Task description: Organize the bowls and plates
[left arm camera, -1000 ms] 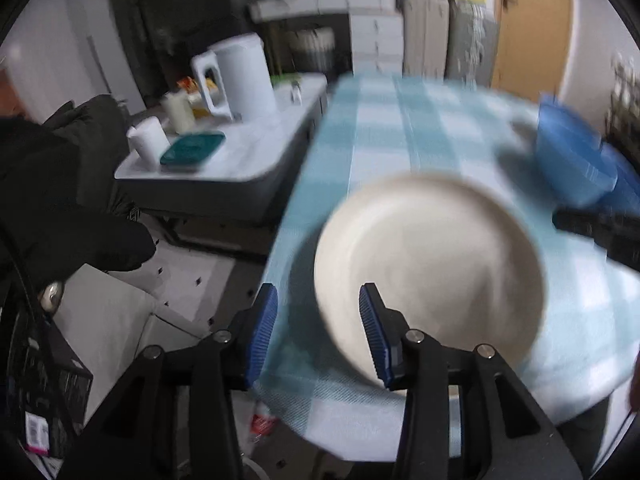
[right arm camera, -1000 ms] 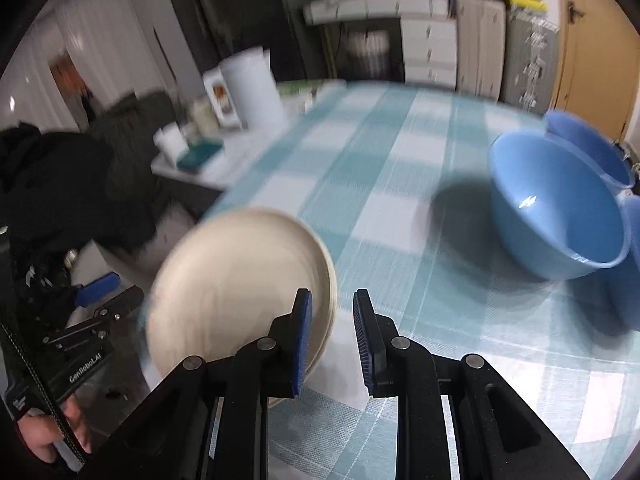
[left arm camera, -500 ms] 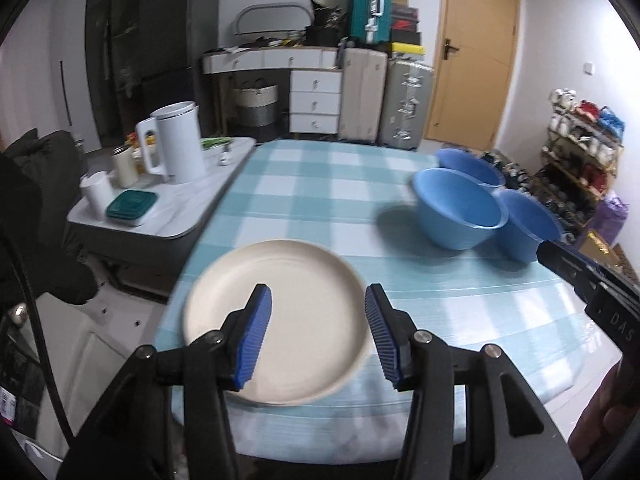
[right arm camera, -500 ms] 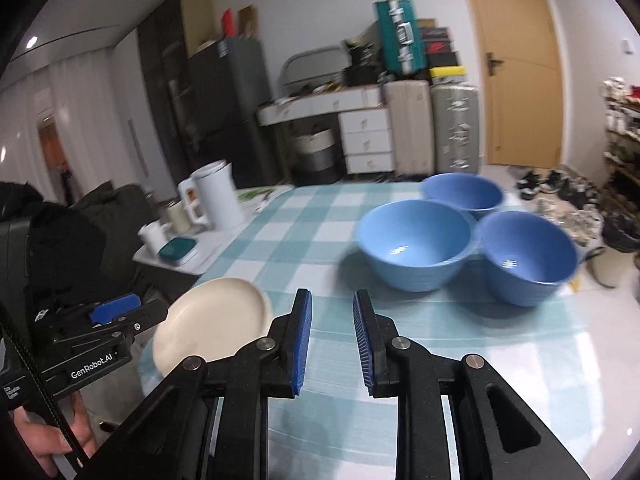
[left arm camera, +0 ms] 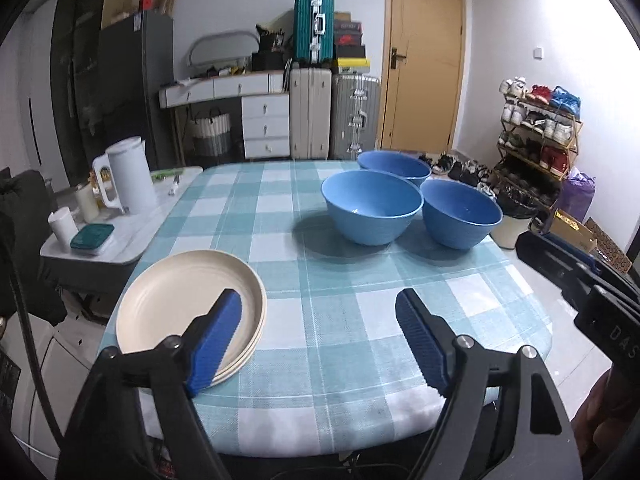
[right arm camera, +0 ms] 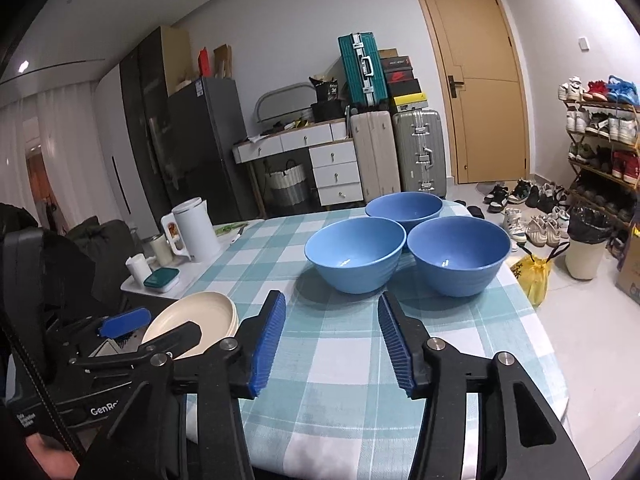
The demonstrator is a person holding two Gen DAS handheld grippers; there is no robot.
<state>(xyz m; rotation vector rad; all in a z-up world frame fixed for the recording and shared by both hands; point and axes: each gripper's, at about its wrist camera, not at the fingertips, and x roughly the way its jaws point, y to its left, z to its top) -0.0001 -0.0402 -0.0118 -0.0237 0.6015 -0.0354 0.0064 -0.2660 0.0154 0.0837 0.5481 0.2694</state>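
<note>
Both grippers have drawn back from the cream plates (left arm camera: pixel 188 304) — left gripper (left arm camera: pixel 320 340) and right gripper (right arm camera: pixel 332 340) opening, jaws empty.

Both views were sharp, evenly lit by cool indoor light, no motion blur. Fisheye bending curved the door (left arm camera: pixel 424 64) and walls; black vignette filled the corners. A ceiling spot (right arm camera: pixel 23 66) glared at far left. The blue bowls (left arm camera: pixel 372 212) threw soft shadows leftward onto the checked tablecloth (left arm camera: pixel 340 312) and carried small highlights inside.
</note>
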